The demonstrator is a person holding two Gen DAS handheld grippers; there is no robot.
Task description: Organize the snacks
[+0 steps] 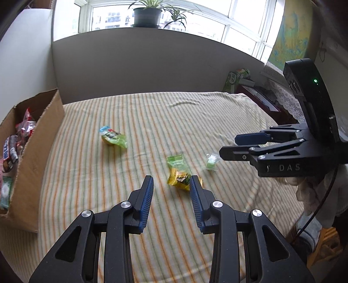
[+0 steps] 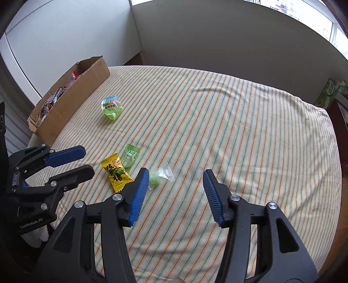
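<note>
Several snacks lie on a striped cloth. A yellow candy packet (image 1: 178,179) (image 2: 116,173) touches a green candy wrapper (image 1: 176,163) (image 2: 129,155). A small clear-wrapped green candy (image 1: 211,162) (image 2: 159,176) lies to their right. A green jelly cup (image 1: 113,137) (image 2: 111,108) lies farther off, toward the box. A cardboard box (image 1: 39,156) (image 2: 71,100) at the left holds several snacks. My left gripper (image 1: 171,181) (image 2: 86,160) is open and empty, just short of the yellow packet. My right gripper (image 2: 176,174) (image 1: 230,144) is open and empty, beside the clear-wrapped candy.
The striped cloth (image 1: 174,113) (image 2: 239,130) covers the table up to a grey wall. A green carton (image 1: 233,81) (image 2: 328,95) stands past the far right corner. A potted plant (image 1: 148,15) sits on the window sill.
</note>
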